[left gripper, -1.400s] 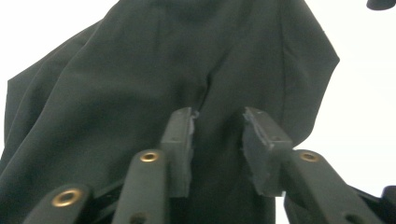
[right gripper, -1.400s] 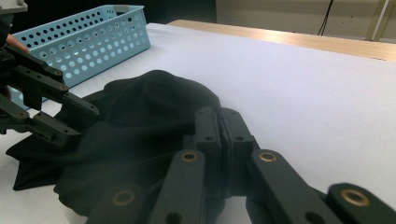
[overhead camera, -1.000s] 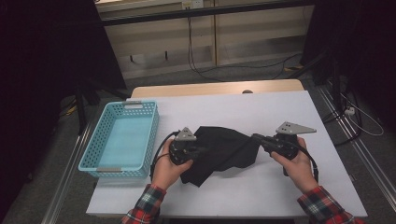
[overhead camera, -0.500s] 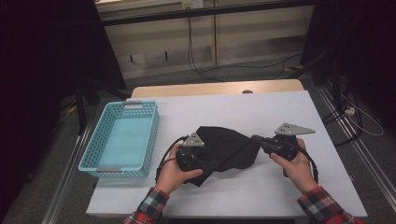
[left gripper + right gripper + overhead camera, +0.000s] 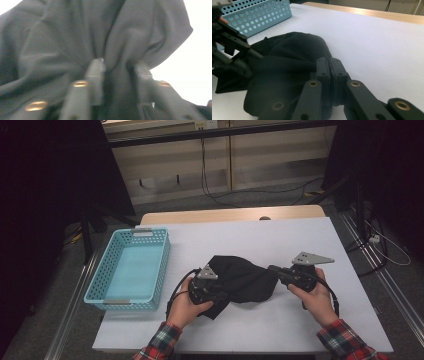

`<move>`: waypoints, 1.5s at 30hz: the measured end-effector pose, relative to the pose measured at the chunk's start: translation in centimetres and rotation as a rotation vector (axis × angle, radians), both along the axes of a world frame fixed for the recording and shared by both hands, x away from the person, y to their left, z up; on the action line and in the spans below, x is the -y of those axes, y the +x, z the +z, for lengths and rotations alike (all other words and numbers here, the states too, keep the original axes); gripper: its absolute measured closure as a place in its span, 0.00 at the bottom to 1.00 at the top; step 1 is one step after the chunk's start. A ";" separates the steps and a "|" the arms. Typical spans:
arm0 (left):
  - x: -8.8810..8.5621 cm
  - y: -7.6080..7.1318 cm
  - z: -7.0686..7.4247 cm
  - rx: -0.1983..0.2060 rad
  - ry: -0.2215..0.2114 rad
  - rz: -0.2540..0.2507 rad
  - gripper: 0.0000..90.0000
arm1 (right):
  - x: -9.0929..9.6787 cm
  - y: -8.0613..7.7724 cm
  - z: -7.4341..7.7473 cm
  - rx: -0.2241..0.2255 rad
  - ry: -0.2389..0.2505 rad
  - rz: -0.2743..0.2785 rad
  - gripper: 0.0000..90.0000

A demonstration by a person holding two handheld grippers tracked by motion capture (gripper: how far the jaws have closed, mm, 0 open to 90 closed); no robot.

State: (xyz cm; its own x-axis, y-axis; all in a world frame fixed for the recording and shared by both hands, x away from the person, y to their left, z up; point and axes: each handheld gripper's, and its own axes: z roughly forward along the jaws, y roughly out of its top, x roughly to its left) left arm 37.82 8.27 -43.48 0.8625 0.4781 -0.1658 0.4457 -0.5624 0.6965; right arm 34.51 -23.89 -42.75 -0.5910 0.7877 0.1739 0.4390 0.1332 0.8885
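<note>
Black crumpled cloth (image 5: 245, 281) mid-table | left gripper (image 5: 117, 68) jaws just closing around fold | right gripper (image 5: 331, 67) clamps right edge | blue perforated plastic basket (image 5: 131, 270) well left

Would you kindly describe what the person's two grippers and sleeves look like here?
Both are black tools with brass-coloured rivets along the linkages. The left gripper and right gripper each carry a grey three-cornered plate and trail a black cable. The sleeves are red plaid.

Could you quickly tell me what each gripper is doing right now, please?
Left gripper: jaws have just been closing, a fold of the black cloth bunched between them.
Right gripper: shut on the cloth's edge.
</note>
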 end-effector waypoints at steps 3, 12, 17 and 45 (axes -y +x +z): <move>-0.7 0.4 1.1 -0.011 -0.041 0.018 0.87 | 0.0 0.0 0.0 0.001 -0.002 0.001 0.97; -2.2 1.8 3.2 0.031 -0.131 0.095 0.96 | -0.7 -0.2 -0.1 0.001 -0.016 0.031 0.96; -2.5 2.6 2.8 0.047 -0.128 0.148 0.97 | -1.4 -0.4 -0.2 0.003 -0.037 0.062 0.89; -4.2 2.9 3.3 0.063 -0.116 0.232 0.97 | -3.3 -2.2 0.9 0.065 -0.027 0.172 0.44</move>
